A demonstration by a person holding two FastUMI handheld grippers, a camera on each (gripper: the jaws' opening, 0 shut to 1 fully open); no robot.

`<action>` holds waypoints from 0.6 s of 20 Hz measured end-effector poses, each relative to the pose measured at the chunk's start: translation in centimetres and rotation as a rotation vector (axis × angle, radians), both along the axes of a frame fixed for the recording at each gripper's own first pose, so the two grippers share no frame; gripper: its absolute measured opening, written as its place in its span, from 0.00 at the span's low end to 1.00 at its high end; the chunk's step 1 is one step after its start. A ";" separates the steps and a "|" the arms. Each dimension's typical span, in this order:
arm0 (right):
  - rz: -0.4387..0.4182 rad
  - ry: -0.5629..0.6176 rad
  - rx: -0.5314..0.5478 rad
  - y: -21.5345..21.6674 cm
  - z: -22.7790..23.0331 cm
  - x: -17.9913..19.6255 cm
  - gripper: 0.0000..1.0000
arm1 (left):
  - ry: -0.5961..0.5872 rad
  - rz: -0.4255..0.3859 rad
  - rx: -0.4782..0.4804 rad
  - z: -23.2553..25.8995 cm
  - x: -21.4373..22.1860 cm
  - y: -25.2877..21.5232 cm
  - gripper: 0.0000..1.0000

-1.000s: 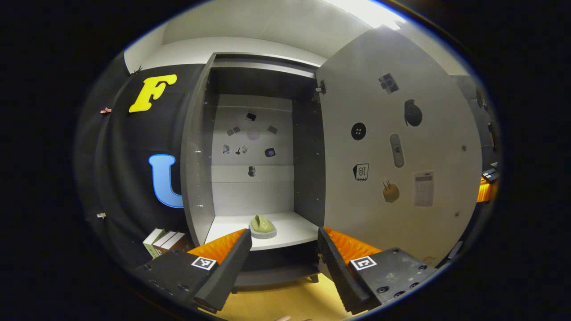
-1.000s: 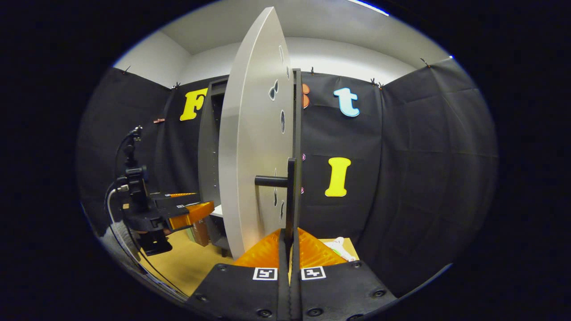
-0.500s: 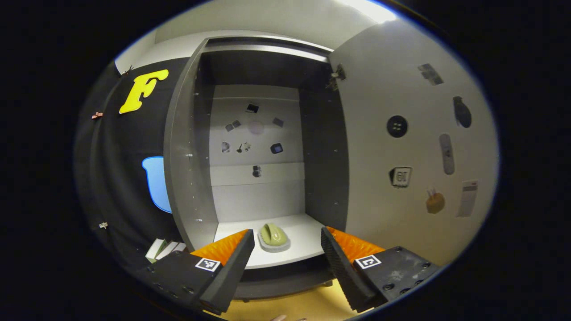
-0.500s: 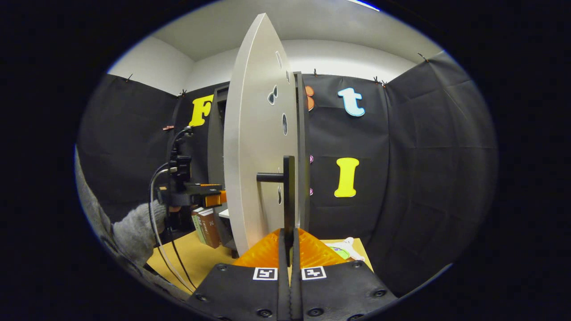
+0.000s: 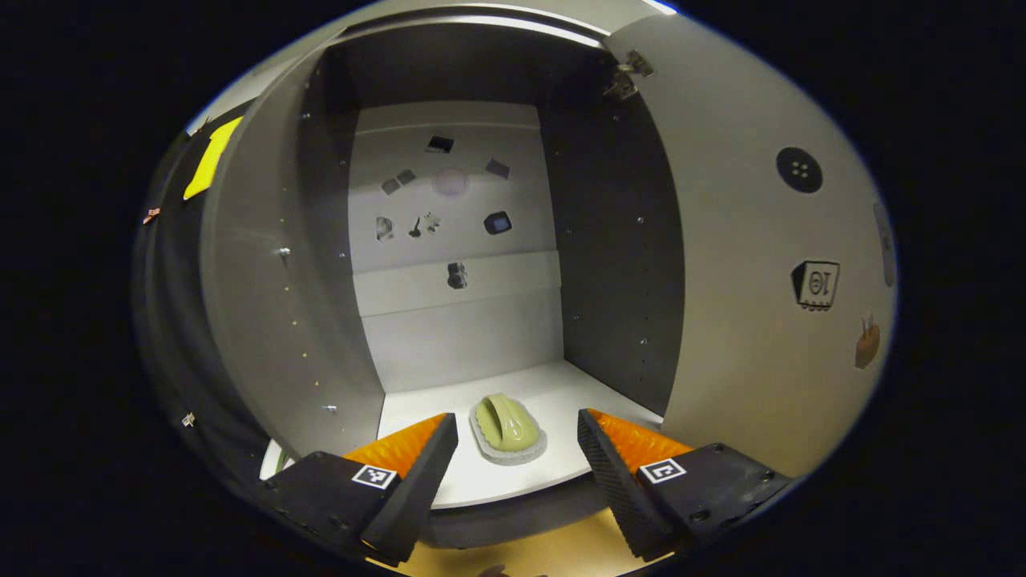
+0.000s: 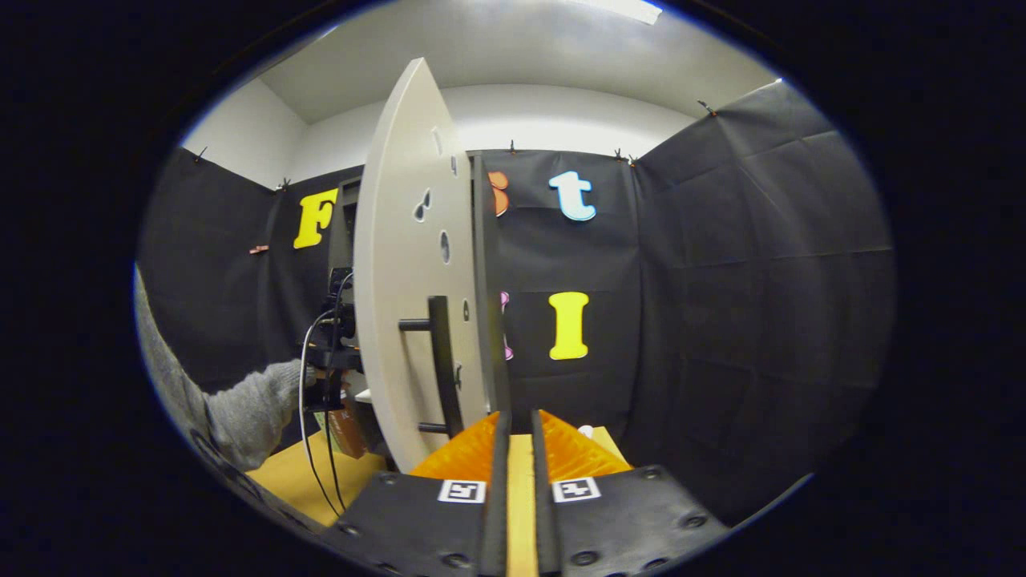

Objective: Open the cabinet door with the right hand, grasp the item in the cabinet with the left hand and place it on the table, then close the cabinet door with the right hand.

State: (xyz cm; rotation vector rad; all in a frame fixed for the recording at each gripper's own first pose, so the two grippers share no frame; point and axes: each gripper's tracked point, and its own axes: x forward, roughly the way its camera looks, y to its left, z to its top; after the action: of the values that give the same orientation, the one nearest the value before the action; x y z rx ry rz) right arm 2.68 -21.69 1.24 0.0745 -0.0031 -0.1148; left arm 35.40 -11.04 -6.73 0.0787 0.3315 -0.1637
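The cabinet door (image 5: 745, 280) stands swung wide to the right. On the white cabinet shelf (image 5: 449, 481) lies a green rounded item on a pale grey base (image 5: 507, 429). My left gripper (image 5: 515, 437) is open at the shelf's front edge, its fingers on either side of the item and a little short of it. In the right gripper view the door (image 6: 401, 280) is edge-on, with its dark bar handle (image 6: 441, 361) to the left of my right gripper (image 6: 519, 417). That gripper's fingers stand a narrow gap apart with nothing between them. The left gripper (image 6: 333, 353) reaches in behind the door.
Small stickers dot the cabinet's back wall (image 5: 457, 320) and the door's inner face. A grey sleeve (image 6: 240, 409) and cables lie left of the door. Books (image 6: 345, 429) stand on the yellow table (image 6: 296, 481) by the cabinet. A small white thing (image 6: 585, 433) lies behind my right fingers.
My left gripper moved forward into the cabinet toward the green item. My right gripper let go of the door handle, parted slightly and drew off to the right.
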 end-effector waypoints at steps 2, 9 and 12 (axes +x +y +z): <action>-0.035 0.014 -0.018 -1.8 -0.7 -0.1 0.58 | 0.039 0.010 0.010 -1.0 1.9 0.2 0.94; -0.147 0.054 -0.057 -6.9 -2.9 0.7 0.98 | 0.203 0.058 -0.033 -5.9 7.0 0.3 0.85; -0.182 0.083 -0.056 -8.7 -4.1 0.9 0.98 | 0.251 0.101 -0.124 -6.9 9.0 -0.4 0.82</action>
State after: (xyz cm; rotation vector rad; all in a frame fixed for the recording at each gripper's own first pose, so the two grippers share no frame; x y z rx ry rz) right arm 3.59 -30.40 -2.85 0.0133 0.0699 -0.2996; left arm 44.38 -11.47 -13.59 -0.0818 0.5736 -0.0935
